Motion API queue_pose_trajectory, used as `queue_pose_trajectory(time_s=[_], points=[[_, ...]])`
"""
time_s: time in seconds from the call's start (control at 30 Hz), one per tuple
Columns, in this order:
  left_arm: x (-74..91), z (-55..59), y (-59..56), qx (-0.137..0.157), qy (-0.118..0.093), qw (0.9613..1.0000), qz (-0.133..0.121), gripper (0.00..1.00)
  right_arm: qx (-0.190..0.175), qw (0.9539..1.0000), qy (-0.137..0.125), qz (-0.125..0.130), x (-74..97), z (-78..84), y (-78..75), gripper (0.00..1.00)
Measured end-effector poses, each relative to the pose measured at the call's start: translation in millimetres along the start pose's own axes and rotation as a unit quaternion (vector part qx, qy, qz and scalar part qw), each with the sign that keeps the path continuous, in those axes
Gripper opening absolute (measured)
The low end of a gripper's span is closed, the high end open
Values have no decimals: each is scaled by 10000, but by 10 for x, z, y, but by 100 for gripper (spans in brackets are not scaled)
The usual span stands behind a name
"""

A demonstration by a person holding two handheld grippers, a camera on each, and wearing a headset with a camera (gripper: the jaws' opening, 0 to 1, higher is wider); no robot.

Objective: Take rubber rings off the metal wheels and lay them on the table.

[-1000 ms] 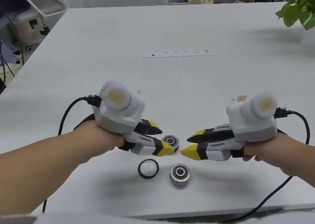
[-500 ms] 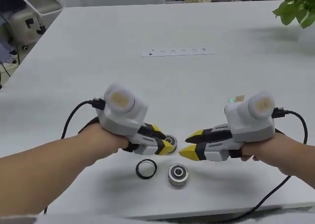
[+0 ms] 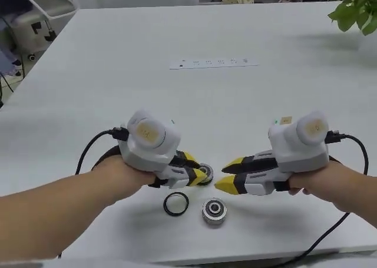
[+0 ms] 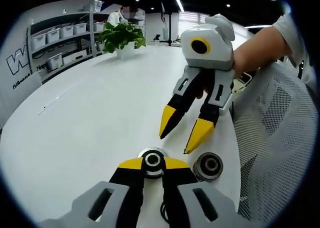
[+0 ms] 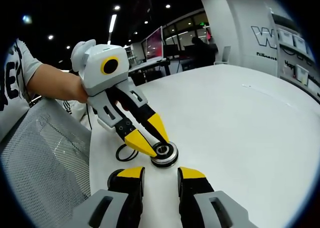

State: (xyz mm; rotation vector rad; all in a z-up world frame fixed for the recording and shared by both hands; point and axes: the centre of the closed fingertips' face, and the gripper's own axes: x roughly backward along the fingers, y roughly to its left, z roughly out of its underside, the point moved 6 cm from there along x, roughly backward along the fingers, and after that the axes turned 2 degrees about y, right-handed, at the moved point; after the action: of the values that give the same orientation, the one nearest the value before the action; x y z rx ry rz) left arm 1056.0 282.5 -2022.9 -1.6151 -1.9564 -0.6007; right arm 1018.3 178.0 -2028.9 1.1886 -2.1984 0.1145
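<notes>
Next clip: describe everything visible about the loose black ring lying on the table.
The rubber ring is a thin black closed loop. It lies flat on the white table, off any wheel, just nearer the person than the left gripper, whose jaws close on one wheel, and beside the other wheel without touching it. Nothing holds it.
</notes>
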Motion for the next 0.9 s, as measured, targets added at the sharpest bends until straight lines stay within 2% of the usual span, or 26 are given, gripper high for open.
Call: queue_pose_trajectory(time_s=[0.27,0.7,0.9], points=[[3,2,-4,-115,-13,9999,-111,7,91,9999,45,39,-55,-33,-5,24],[-9,8,-1,-55,-45,9998,-185,7,285,9993,123,190,-174,-66,-69,25],[-7,8,-5,-40,-50,9998,-203,7,411,9989,175,164,-242,-70,-54,26]])
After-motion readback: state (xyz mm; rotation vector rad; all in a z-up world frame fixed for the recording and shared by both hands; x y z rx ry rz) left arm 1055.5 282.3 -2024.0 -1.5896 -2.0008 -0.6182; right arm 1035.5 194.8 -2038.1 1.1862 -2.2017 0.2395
